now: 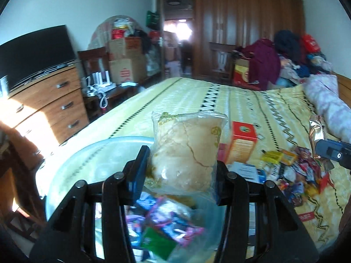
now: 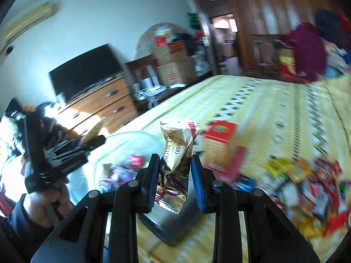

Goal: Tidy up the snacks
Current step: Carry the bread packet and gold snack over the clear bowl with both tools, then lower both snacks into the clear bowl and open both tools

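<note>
The left gripper (image 1: 179, 171) clamps a clear-wrapped bun (image 1: 186, 153) above a plastic bowl (image 1: 72, 164) of sorted snacks, likely ready to drop it in. The right gripper (image 2: 175, 175) pinches a gold chocolate packet (image 2: 177, 153), lifted from the loose snack pile (image 2: 307, 186) on the bed (image 2: 263, 109).

bun (image 1: 186, 153): pale, in clear wrapper, upright, centre of left view
chocolate (image 2: 178, 153): gold foil packet, upright, centre of right view
bowl (image 1: 72, 164): clear, lower left, wrapped sweets inside
pile (image 1: 302, 171): mixed snacks, right, on bedspread

Far bedspread (image 1: 197, 94) bare; snack heap (image 1: 296, 175) crowds right.
</note>
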Available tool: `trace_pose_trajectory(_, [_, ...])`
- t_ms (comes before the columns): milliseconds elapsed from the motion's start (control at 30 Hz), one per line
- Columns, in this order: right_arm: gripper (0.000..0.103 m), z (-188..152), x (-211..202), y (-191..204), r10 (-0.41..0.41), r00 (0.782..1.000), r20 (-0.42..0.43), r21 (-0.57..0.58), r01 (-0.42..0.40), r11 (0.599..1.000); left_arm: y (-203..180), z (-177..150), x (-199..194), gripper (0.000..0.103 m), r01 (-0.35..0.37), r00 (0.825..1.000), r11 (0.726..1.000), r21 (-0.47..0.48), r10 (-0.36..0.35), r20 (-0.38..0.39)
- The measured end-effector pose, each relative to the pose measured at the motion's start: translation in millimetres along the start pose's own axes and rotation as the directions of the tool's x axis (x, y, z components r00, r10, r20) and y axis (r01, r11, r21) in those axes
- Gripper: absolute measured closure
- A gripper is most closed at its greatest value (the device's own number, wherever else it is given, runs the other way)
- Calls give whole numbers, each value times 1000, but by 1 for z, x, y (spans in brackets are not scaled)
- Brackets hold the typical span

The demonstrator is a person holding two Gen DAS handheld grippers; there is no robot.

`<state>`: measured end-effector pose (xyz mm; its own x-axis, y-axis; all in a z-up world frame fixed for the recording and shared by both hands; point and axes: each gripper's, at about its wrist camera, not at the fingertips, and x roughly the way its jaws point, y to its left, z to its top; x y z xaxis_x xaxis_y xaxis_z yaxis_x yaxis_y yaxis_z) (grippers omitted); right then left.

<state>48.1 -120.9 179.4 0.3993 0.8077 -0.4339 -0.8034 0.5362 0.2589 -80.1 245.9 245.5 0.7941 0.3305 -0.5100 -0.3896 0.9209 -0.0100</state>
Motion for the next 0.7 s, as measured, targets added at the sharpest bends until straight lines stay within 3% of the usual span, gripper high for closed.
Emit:
trace_pose_trajectory(267, [71, 28, 80, 80, 109, 988, -110, -86, -119, 989, 39, -7, 10, 54, -47, 999, 997, -69, 45, -28])
trace_pose_trajectory(700, [71, 31, 138, 106, 120, 970, -213, -96, -143, 985, 61, -14, 23, 54, -34, 997, 992, -121, 25, -74])
